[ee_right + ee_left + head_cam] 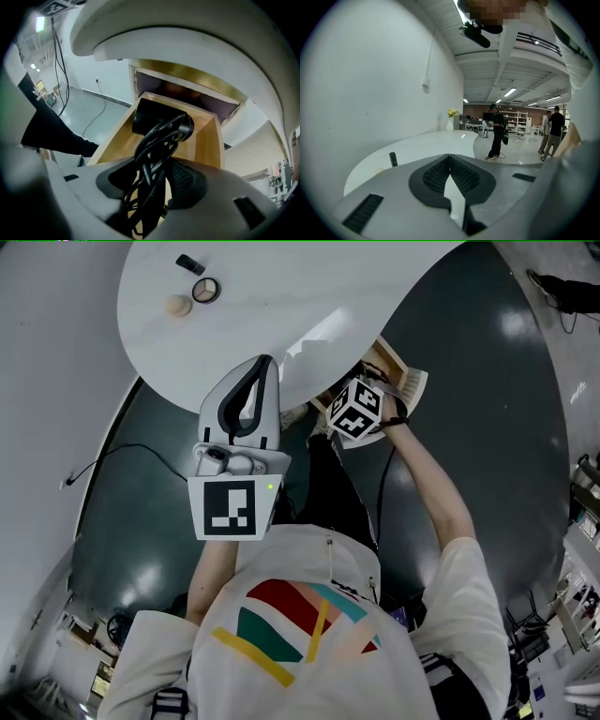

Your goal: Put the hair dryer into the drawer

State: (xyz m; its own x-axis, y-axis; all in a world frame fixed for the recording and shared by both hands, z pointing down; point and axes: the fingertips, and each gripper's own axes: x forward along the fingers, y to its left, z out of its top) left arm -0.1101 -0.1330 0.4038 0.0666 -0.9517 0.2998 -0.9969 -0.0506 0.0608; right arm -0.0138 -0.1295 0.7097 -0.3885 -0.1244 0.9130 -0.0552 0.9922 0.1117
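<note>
Left gripper (450, 157): jaws together with nothing between them; it points roughly level across the table top.
Right gripper (150, 187): clamped on the hair dryer's cord-wrapped handle and tilted steeply down over the drawer.
Hair dryer (161, 123): black, held by the right gripper with its barrel out in front of the jaws, within the drawer's outline. Whether it touches the drawer bottom cannot be told.
Cord (149, 159): black, looped in several turns around the handle and running between the pads.
Drawer (206, 145): light wood, pulled open from under the table edge. In the head view it shows at the table's rim, just beside the right gripper's marker cube (356, 409).
Table (281, 296): white, with a rounded edge; the left gripper hangs above its near rim.
On the table: a black tube (189, 264), a round compact (205, 290) and a beige puff (178, 306), close together at the far side and well apart from both grippers.
Background: a white vase with yellow flowers (451, 123) at the table's far end, and people standing on the floor beyond it.
</note>
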